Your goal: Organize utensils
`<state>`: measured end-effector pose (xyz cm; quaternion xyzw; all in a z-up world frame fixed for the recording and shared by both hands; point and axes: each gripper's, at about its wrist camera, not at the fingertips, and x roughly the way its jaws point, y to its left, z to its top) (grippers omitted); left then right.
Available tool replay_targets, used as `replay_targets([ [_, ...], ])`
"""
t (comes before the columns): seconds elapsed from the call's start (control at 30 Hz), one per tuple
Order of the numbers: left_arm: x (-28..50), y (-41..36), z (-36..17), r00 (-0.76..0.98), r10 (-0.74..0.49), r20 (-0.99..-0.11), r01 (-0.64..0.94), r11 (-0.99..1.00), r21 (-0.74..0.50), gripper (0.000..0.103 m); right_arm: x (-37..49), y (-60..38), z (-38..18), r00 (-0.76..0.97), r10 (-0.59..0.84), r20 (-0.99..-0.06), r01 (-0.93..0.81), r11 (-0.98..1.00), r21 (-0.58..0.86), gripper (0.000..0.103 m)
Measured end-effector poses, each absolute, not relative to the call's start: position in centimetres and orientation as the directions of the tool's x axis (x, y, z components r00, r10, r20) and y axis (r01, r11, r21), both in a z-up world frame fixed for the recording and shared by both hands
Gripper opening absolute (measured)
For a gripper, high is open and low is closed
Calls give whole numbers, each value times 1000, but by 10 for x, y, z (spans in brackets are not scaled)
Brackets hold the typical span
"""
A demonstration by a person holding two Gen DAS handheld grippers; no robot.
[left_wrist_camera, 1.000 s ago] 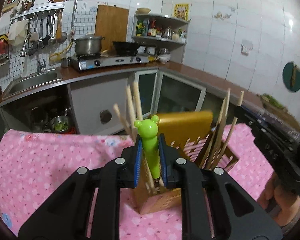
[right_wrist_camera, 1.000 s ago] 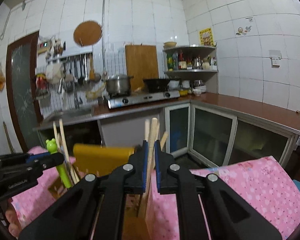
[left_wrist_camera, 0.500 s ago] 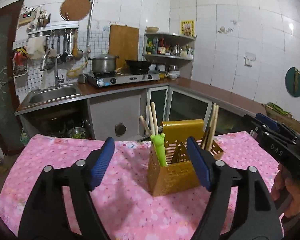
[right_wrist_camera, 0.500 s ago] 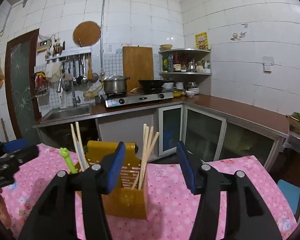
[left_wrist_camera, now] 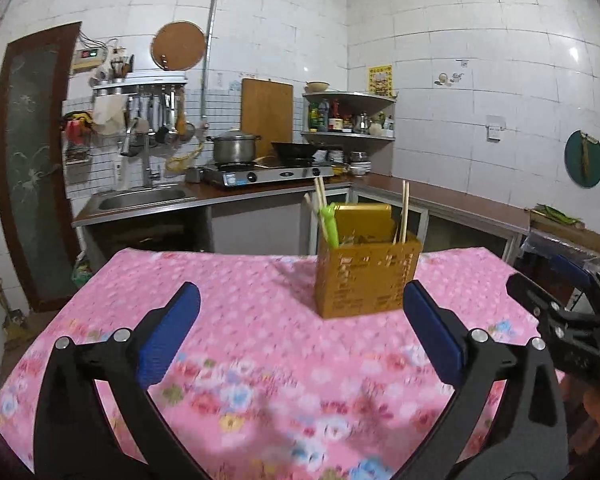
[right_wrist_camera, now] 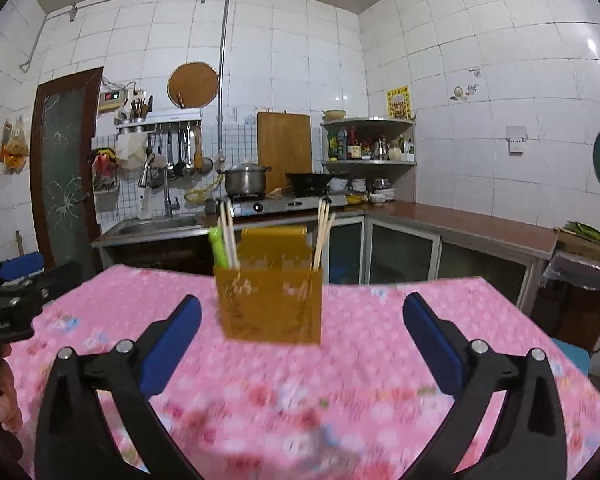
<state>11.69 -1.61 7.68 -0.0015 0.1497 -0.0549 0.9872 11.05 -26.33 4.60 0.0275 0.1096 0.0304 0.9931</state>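
A yellow plastic utensil holder (left_wrist_camera: 366, 280) stands on the pink flowered tablecloth (left_wrist_camera: 260, 344); it also shows in the right wrist view (right_wrist_camera: 270, 304). Wooden chopsticks (left_wrist_camera: 405, 212) and a green frog-handled utensil (left_wrist_camera: 329, 227) stand in it. In the right wrist view the green utensil (right_wrist_camera: 219, 246) sits at its left and chopsticks (right_wrist_camera: 322, 236) at its right. My left gripper (left_wrist_camera: 300, 328) is open and empty, well back from the holder. My right gripper (right_wrist_camera: 302, 336) is open and empty too, also back from it.
The table edge runs behind the holder. Beyond are a sink counter (left_wrist_camera: 148, 198), a gas stove with a pot (left_wrist_camera: 236, 150) and a corner shelf (left_wrist_camera: 348, 120). The right gripper shows at the right edge of the left wrist view (left_wrist_camera: 560, 320).
Both grippers let go of the green utensil and the chopsticks, opened wide, and pulled back from the holder. The utensils stay standing in the holder.
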Motion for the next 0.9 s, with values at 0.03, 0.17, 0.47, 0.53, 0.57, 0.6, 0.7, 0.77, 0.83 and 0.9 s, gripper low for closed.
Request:
replay_targets([
  [0.03, 111, -16, 70, 951, -96, -293, 96, 995, -15, 98, 106, -261, 38, 971, 72, -228, -60, 996, 61, 98],
  [0.17, 92, -17, 45, 959, -76, -274, 82, 997, 10, 98, 98, -259, 13, 963, 67, -260, -53, 997, 59, 98],
  [0.47, 81, -15, 16, 979, 7, -202, 7, 997, 71, 98, 94, -255, -6, 969, 47, -244, -37, 998, 44, 98],
  [0.53, 82, -12, 14, 981, 17, -194, -4, 998, 63, 98, 92, -250, -9, 969, 51, -242, -45, 999, 31, 98],
  [0.57, 83, -11, 13, 980, 17, -196, -6, 998, 57, 98, 91, -247, -9, 969, 48, -243, -45, 999, 19, 99],
  [0.6, 84, -10, 12, 980, 19, -200, -9, 999, 52, 98, 90, -245, -9, 971, 42, -236, -42, 999, 5, 98],
  [0.7, 89, -8, 7, 974, 25, -226, -13, 999, 53, 98, 87, -242, -6, 976, 39, -215, -43, 999, -12, 98],
  [0.77, 91, -8, 6, 972, 27, -235, -16, 999, 51, 98, 87, -243, -6, 975, 38, -218, -41, 999, -8, 98],
  [0.83, 92, -6, 6, 971, 28, -239, -18, 999, 44, 98, 89, -246, -7, 973, 36, -229, -36, 999, 5, 99],
  [0.9, 90, -5, 6, 971, 27, -236, -18, 999, 40, 98, 90, -250, -8, 971, 29, -236, -25, 999, 22, 99],
])
